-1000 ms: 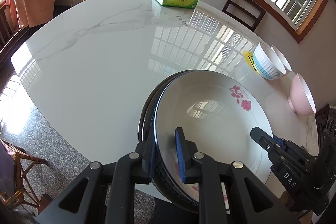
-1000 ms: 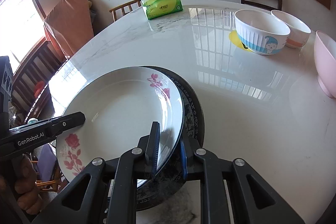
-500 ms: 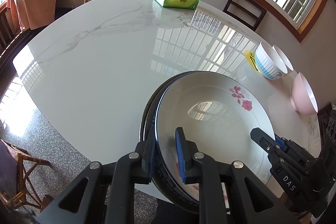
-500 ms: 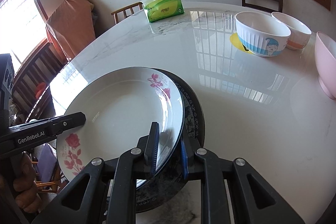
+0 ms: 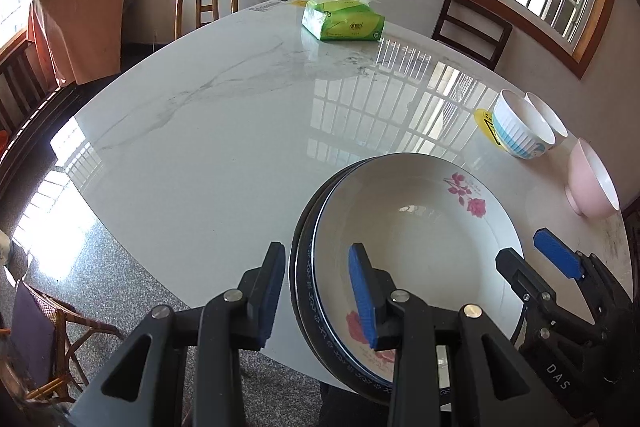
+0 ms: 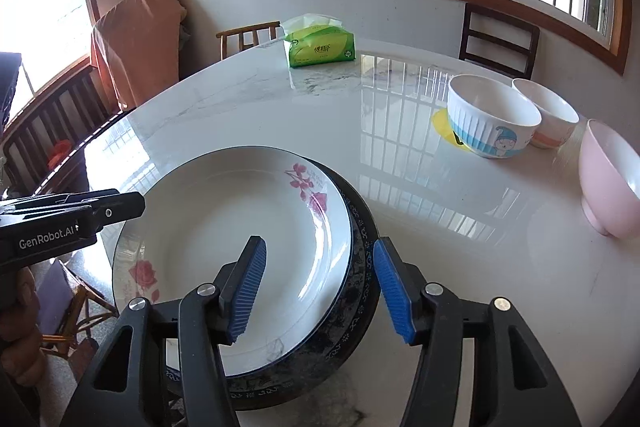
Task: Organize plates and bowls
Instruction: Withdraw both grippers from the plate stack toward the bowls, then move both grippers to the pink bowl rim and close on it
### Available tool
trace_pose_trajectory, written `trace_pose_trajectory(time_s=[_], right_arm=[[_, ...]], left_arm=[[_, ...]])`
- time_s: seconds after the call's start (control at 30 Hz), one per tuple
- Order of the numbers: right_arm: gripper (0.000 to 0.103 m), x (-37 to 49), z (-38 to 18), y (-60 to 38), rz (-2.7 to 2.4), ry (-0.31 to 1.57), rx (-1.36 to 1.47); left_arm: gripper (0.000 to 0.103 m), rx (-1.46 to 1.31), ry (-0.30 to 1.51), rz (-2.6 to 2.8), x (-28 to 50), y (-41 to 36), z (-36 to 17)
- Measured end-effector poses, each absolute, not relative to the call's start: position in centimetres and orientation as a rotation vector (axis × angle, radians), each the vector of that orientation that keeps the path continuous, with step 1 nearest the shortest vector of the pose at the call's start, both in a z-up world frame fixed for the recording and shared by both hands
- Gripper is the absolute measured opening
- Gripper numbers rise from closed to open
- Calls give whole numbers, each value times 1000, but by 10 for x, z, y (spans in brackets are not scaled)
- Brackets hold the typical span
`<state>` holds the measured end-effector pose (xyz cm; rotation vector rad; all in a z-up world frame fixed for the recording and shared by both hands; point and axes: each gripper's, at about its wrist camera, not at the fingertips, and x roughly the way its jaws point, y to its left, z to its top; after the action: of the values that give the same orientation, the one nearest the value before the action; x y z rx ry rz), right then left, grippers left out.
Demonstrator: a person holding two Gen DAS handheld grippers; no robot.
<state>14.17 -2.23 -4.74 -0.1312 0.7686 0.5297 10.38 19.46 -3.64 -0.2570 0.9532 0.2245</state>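
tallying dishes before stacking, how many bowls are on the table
3, all near the table's far right edge: a blue-striped cartoon bowl, a white bowl with an orange band touching behind it, and a pink bowl nearest, standing apart.

Two printed marks could be read, both on the grippers.
"GenRobot.AI" stood in white on the black body of the left gripper [image 6: 120, 205], seen at the left edge; "DAS" stood on the right gripper [image 5: 532, 251], near right. The tissue pack's [image 6: 320, 47] print was too small.
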Motion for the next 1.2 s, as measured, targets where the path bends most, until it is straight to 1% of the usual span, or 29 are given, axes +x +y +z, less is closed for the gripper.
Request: trace_pose_trajectory(time_s=[0.03,0.23,0.47,0.53,0.6,0.67,0.73,0.97,1.07,1.2], right_arm=[[57,140,-46,-23,527,754,-137],[59,135,-43,-50,489,704,-67],[60,133,-59,-117,332,692,-31],[60,134,-67,-144,271,702,-21],[61,136,-69,-175,243,715,55],[65,138,-68,-203,189,704,82],[65,140,-68,-228,156,707,106],[65,151,-69,-311,124,740,239],[65,165,-60,-342,127,753,297],[65,191,-40,-367,124,760,308]], left_arm=[[34,-253,954,223,103,193,-36],[34,-240,952,192,100,179,-31],[34,-224,976,88,102,143,-27],[42,-228,1005,43,106,127,-28],[45,-239,1024,-1,112,110,-29],[49,-252,1043,-41,118,95,-28],[55,-259,1057,-79,126,77,-24],[55,-263,1029,-237,165,7,-3],[55,-215,1043,-306,194,-28,1],[55,-180,1072,-349,241,-68,2]])
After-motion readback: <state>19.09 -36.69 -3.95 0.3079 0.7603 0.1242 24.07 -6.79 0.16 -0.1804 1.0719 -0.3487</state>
